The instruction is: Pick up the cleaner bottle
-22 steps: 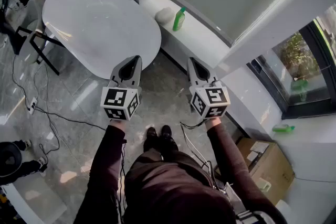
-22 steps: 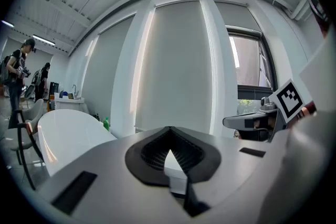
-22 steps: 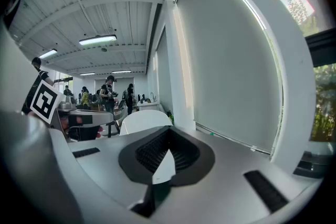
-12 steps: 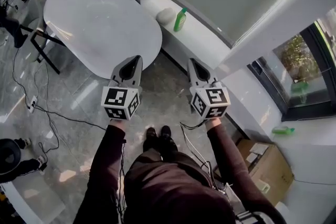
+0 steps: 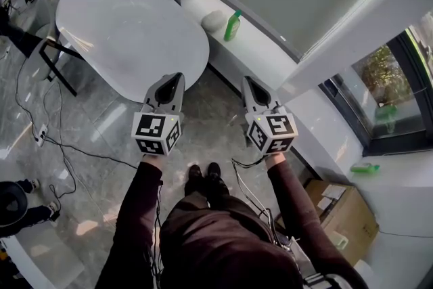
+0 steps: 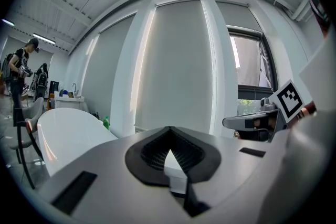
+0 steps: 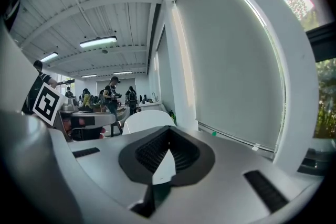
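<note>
While the left gripper (image 5: 174, 80) and right gripper (image 5: 249, 82) jaws are closed and empty, the cleaner bottle (image 5: 231, 25) stands on the window ledge (image 5: 267, 54) at 12 o'clock, well apart. Reaching in unopened could topple it.

Glossy table (image 5: 128, 24), shiny floor (image 5: 95, 186), plastic cleaner bottle (image 5: 232, 25)

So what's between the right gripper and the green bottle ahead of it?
Nothing: the head view shows only bare white ledge between the right gripper and the cleaner bottle.

Bright daylight from window (image 5: 387, 81), glare on white table (image 5: 128, 24) — fisheye edges dark, warped
</note>
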A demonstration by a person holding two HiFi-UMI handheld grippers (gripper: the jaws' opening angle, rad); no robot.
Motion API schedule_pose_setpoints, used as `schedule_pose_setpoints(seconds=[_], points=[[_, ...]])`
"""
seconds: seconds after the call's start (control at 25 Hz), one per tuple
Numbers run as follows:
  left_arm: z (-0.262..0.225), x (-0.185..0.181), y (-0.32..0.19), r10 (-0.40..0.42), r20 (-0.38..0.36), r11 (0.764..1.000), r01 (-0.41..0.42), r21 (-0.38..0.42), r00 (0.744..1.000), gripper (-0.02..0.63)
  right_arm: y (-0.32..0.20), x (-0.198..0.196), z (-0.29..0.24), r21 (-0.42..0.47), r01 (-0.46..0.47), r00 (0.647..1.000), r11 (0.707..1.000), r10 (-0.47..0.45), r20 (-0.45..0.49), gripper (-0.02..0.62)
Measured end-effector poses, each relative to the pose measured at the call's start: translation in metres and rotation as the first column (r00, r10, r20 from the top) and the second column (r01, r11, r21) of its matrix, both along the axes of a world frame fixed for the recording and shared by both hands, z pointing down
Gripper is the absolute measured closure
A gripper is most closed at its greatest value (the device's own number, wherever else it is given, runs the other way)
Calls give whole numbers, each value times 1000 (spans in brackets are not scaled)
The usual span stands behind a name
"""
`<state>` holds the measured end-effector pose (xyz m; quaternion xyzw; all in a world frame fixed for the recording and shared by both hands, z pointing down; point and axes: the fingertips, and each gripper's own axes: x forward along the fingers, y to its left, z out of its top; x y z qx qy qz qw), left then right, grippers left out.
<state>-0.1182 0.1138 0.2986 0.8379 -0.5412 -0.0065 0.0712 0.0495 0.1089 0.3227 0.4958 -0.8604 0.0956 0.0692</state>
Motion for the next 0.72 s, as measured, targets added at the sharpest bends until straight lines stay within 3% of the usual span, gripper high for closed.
schedule_pose_setpoints(seconds=[0.72], points=[[-1,-18,-3,50,8,999,-50,12,999,598,4,-11,2,-2,-74,997,997,74,-30,594]])
